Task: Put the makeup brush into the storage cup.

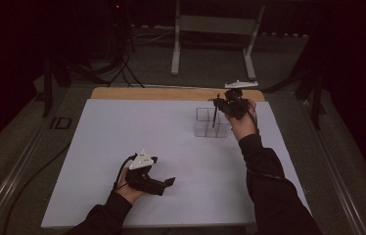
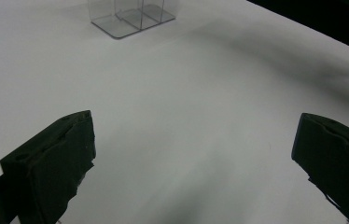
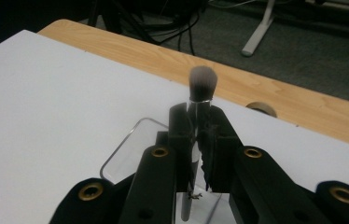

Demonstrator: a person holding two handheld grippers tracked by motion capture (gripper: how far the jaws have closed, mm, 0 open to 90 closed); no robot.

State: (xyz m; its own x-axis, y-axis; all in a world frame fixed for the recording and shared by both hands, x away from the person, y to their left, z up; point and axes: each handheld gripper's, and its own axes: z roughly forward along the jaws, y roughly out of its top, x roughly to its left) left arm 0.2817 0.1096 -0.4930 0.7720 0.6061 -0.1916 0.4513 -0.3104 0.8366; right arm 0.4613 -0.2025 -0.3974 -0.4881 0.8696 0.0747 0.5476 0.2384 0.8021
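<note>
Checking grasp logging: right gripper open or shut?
Shut: the right gripper clamps the brush handle, bristles up, over the clear organizer.

The white sheet [image 1: 171,142] is lying open between the left gripper [image 1: 164,182] and the clear box [image 1: 212,122]. The box is standing as the one obstacle, with the right gripper [image 1: 218,103] and brush [image 3: 202,84] hovering over it, seemingly clear of its walls.
</note>
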